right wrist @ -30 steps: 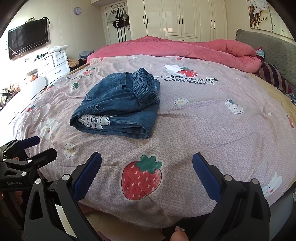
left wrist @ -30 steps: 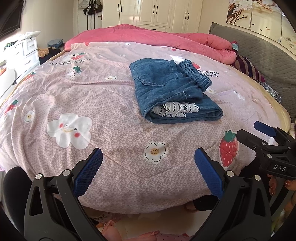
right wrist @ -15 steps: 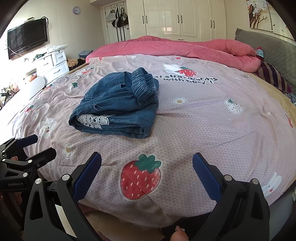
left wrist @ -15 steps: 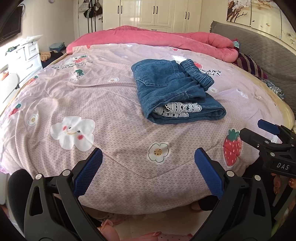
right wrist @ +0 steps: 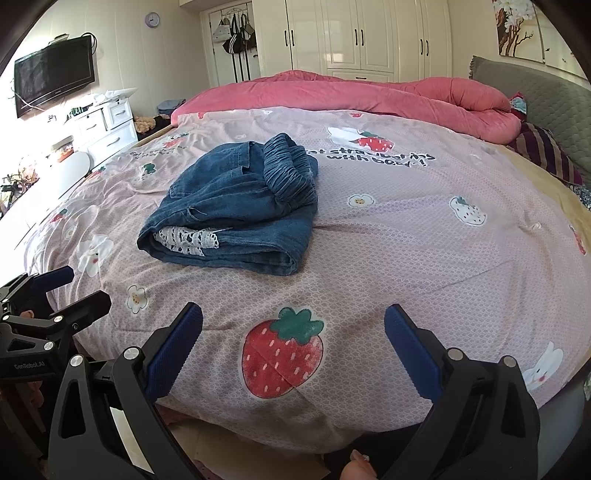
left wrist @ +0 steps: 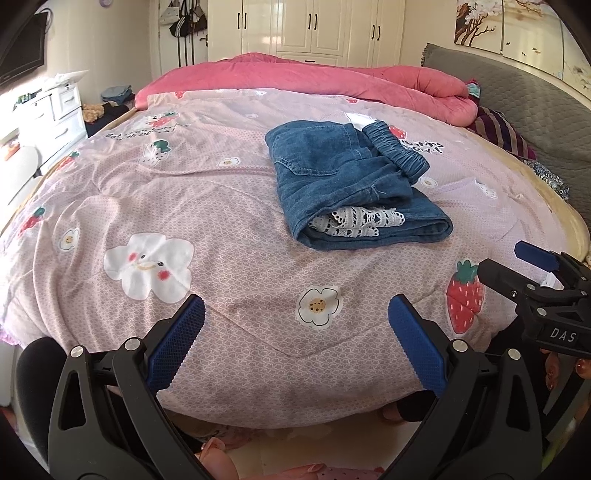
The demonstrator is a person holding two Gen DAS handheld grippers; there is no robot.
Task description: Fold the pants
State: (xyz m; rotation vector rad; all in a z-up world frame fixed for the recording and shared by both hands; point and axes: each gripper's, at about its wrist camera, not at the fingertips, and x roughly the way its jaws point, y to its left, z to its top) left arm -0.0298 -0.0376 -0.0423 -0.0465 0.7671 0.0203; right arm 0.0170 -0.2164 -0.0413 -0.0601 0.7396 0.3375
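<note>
- Denim pants (left wrist: pixel 347 184) folded into a compact bundle, lying on the pink printed quilt (left wrist: pixel 221 229), roughly mid-bed, slightly right of centre in the left wrist view.
- Elastic waistband (right wrist: pixel 290 171) bunched on the far side of the bundle; white lace trim (left wrist: pixel 356 221) pokes out of the near fold.
- Layers look uneven, though how many folds there are is hard to tell from here.
- Left gripper (left wrist: pixel 295 328) at the near bed edge, jaws spread wide, nothing between them, well apart from the pants.
- Right gripper (right wrist: pixel 293 334) also at the near edge, jaws spread, empty, over the big strawberry print (right wrist: pixel 282 354).
- Each gripper shows at the side of the other's view: right one (left wrist: pixel 532 280) at right, left one (right wrist: pixel 51 295) at left.
- Rolled pink duvet (left wrist: pixel 332 79) along the far side of the bed.
- White wardrobe (right wrist: pixel 358 35) behind, TV (right wrist: pixel 53 74) on the left wall, grey headboard (left wrist: pixel 517 96) at right.
</note>
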